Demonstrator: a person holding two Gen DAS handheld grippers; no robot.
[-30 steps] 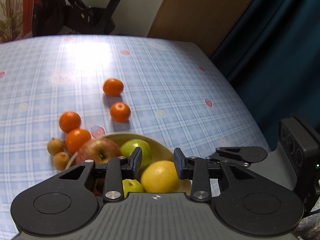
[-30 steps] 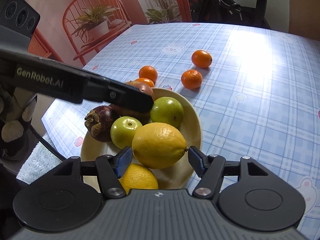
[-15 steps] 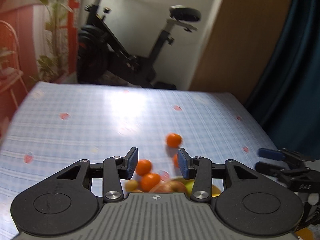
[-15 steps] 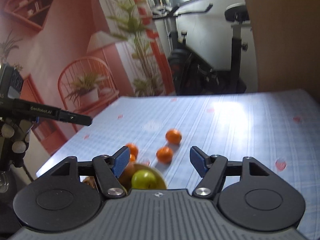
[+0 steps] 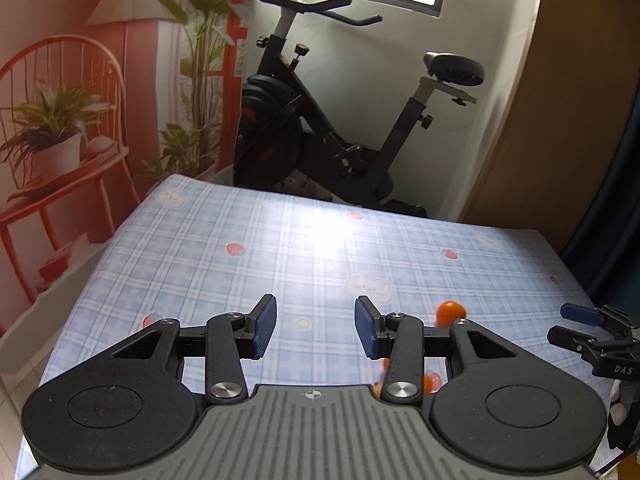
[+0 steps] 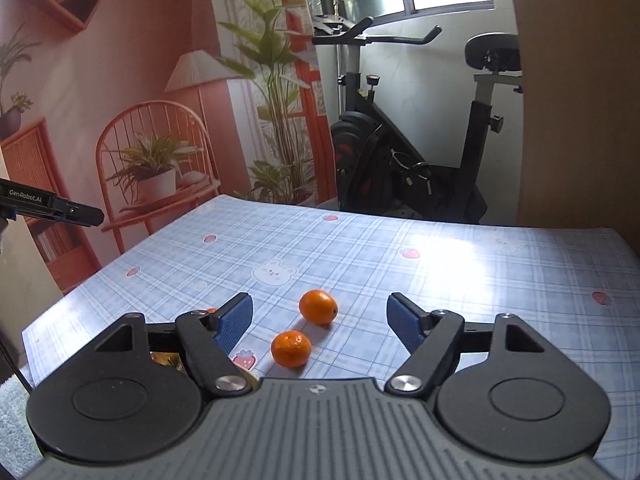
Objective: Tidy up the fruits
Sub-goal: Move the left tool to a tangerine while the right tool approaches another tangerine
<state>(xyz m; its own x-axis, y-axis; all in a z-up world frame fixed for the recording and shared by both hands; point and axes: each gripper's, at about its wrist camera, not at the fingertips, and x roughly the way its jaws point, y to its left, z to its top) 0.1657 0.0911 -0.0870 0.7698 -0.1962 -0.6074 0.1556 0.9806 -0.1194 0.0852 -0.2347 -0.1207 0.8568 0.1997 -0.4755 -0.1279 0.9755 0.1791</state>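
Nearest the lens, the right gripper (image 6: 319,322) hung with its jaws wide apart and nothing between the pads; they had just been opening further. Two loose oranges lay on the checked surface (image 6: 480,280) ahead: the near orange (image 6: 291,348) sat low between the fingers' line, and the far orange (image 6: 318,306) just beyond it, close but apart. A sliver of other fruit peeked out under the right gripper's left finger, too hidden to name. The left gripper (image 5: 315,328) stood partly open and empty as well, its jaws having parted a little in that last second, with one orange showing past its right finger (image 5: 451,312) and scraps of more fruit below it. At the back stood an exercise bike (image 6: 420,152) under the window. The step in hand looked like lining up on a loose orange, so the sensible way was to drop the right gripper straight over the near one, keep the pads level on its widest part, and close gently so it did not roll into its neighbour.
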